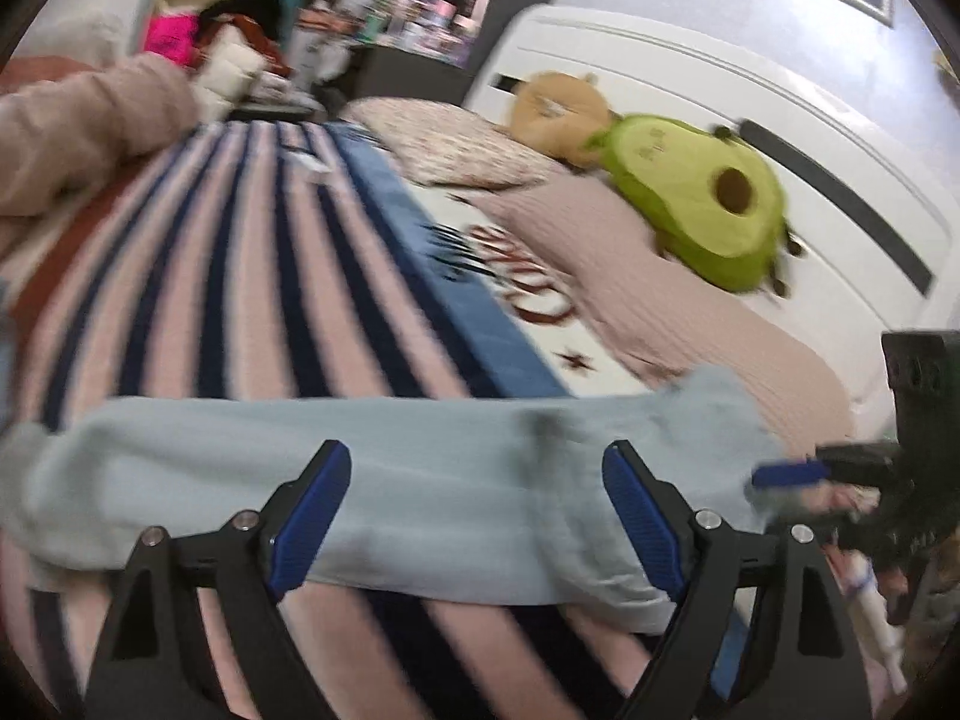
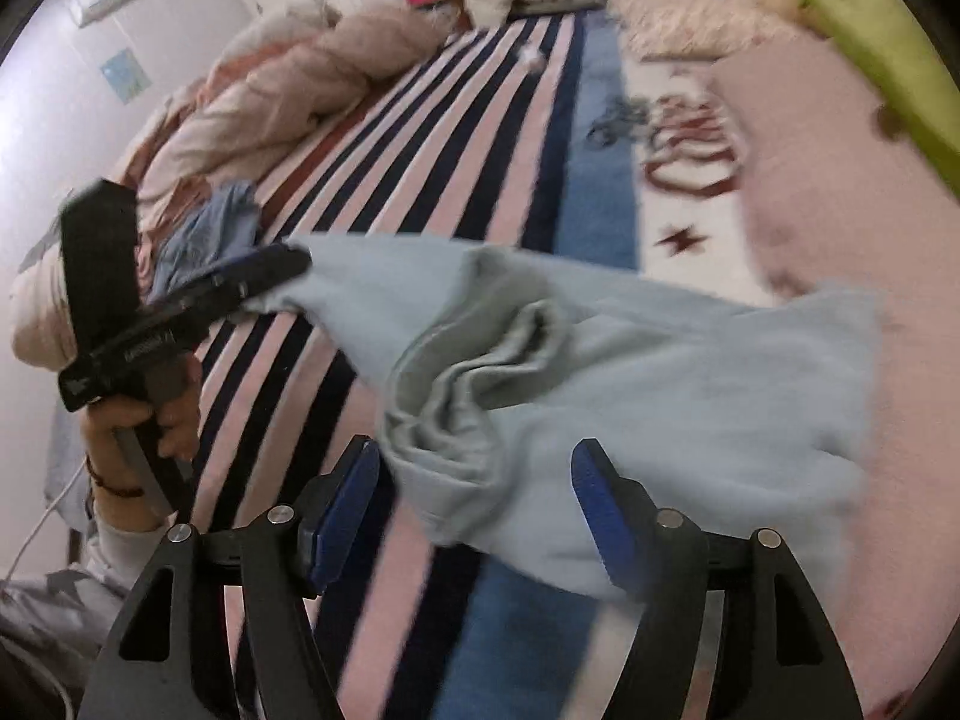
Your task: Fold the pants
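The pale blue pants (image 1: 420,480) lie across the striped bedspread (image 1: 240,276) in a crumpled band. In the left wrist view my left gripper (image 1: 477,468) is open, its blue pads on either side of the cloth. The right gripper (image 1: 798,474) shows at the right edge, at the pants' end. In the right wrist view the pants (image 2: 690,396) are bunched with a rumpled waistband in the middle, and my right gripper (image 2: 474,468) is open over them. The left gripper (image 2: 282,267) shows there at the far corner of the cloth; the view is blurred.
A green avocado plush (image 1: 702,198) and a brown plush (image 1: 558,108) lie by the white headboard (image 1: 780,120). A pink quilt (image 2: 270,96) is heaped on the far side. A blue garment (image 2: 210,228) lies near it. A pink blanket (image 2: 840,240) covers the right part.
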`<state>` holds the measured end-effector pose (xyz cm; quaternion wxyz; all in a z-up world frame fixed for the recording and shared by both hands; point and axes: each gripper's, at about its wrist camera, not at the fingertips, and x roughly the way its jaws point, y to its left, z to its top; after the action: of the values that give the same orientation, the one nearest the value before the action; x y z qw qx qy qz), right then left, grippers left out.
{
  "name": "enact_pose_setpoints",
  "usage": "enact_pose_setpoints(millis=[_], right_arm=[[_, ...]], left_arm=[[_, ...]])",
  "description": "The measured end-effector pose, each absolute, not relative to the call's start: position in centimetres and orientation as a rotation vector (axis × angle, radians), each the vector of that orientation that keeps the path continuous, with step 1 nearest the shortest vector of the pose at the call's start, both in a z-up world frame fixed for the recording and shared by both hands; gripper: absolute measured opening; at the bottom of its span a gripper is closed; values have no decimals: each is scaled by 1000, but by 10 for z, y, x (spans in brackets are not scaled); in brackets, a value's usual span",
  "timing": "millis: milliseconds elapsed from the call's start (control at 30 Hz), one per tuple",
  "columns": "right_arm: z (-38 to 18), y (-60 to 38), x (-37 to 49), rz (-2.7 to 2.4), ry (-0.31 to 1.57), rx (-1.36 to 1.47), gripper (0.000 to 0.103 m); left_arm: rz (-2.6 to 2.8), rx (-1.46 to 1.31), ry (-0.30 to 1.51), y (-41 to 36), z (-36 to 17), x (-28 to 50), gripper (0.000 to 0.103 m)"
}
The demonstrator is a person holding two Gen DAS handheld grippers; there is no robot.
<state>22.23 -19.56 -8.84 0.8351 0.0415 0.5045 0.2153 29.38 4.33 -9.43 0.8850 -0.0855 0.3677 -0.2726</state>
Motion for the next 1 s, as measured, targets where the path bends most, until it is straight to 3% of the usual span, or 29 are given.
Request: enact_pose_setpoints(millis=[500,533,667,700,767,1000], right_arm=[[-104,-290,181,323,997,221,65],[-103,-291,180,327,994,222,65],[-100,-293,179,334,971,224,65],[-99,-294,179,333,964,228,65],[-98,-298,177,329,955,238,65],[-88,-305,177,301,934,264,65]], left_arm=[[-642,-116,980,-50,-152,315,83],[-632,-92,968,-55,-152,314,80],[-631,-30,965,-69,-151,322,23],[-631,-25,964,-71,-149,325,17],[-640,-13,926,-72,-140,326,10],[-658,12,808,-62,-103,349,11]])
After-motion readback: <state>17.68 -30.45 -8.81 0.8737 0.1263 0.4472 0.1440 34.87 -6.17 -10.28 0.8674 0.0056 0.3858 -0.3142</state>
